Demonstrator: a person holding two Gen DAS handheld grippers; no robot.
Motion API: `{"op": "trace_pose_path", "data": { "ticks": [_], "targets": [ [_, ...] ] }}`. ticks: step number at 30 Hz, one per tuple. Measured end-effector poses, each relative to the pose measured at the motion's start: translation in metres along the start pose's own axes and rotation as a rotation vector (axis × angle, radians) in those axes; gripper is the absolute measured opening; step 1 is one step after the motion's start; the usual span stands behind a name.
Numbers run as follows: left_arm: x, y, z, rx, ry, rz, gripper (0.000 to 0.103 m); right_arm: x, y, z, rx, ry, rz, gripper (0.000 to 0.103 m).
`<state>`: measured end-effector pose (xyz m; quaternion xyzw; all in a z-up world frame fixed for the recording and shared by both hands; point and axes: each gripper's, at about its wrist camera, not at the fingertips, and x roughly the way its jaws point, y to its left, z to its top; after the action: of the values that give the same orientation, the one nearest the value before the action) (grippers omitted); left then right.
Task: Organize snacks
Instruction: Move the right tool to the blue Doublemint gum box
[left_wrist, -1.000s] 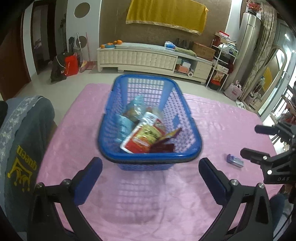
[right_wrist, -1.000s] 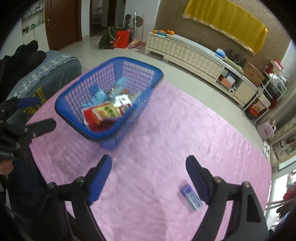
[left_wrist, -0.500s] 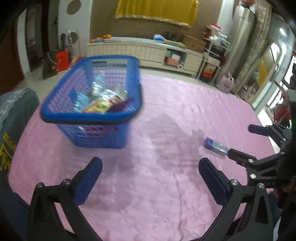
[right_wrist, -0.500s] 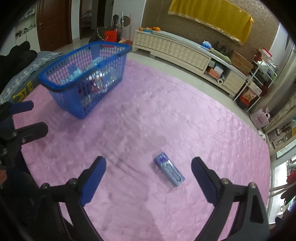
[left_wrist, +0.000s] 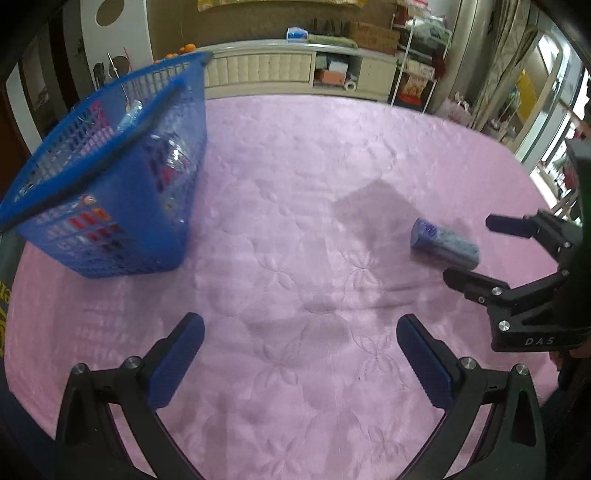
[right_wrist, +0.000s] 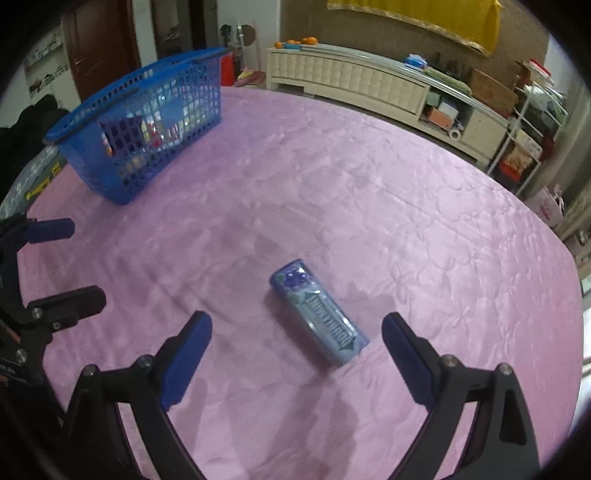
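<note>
A blue snack packet (right_wrist: 319, 317) lies flat on the pink tablecloth, just beyond and between the fingers of my open, empty right gripper (right_wrist: 297, 325). It also shows in the left wrist view (left_wrist: 443, 244), with the right gripper (left_wrist: 476, 251) just to its right. A blue plastic basket (left_wrist: 110, 184) holding several snack packs stands at the table's far left; it also shows in the right wrist view (right_wrist: 147, 122). My left gripper (left_wrist: 301, 328) is open and empty over bare cloth, right of the basket. The left gripper also shows at the left edge of the right wrist view (right_wrist: 70, 266).
The pink quilted tablecloth (right_wrist: 369, 184) covers a round table. A grey garment (right_wrist: 33, 177) lies past the table's left edge. A long cream cabinet (right_wrist: 369, 81) and shelves stand against the far wall.
Both grippers have moved right and down, away from the basket. The right gripper now has the blue packet between its open fingers. The basket has shifted to the left of both views.
</note>
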<state>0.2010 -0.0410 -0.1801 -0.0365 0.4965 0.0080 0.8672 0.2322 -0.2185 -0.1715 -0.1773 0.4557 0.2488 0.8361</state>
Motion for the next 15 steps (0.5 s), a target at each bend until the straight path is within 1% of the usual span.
{"op": "trace_pose_path", "data": {
  "ticks": [4,7,11,13,15],
  "targets": [
    [0.012,-0.008,0.006,0.018,0.007,0.003,0.103,0.012,-0.009,-0.003,-0.029,-0.043,0.007,0.095],
    [0.019,-0.011,0.012,0.010,0.011,0.006,0.103,0.018,-0.014,0.000,-0.038,-0.040,0.019,0.095],
    [0.023,-0.017,0.018,0.010,-0.001,0.010,0.103,0.020,-0.019,-0.001,-0.045,-0.053,0.069,0.095],
    [0.023,-0.017,0.018,0.007,-0.009,0.007,0.103,0.022,-0.017,-0.001,-0.061,-0.044,0.077,0.090],
    [0.025,-0.018,0.020,-0.005,-0.005,0.001,0.103,0.026,-0.016,-0.002,-0.089,-0.033,0.063,0.078]
  ]
}}
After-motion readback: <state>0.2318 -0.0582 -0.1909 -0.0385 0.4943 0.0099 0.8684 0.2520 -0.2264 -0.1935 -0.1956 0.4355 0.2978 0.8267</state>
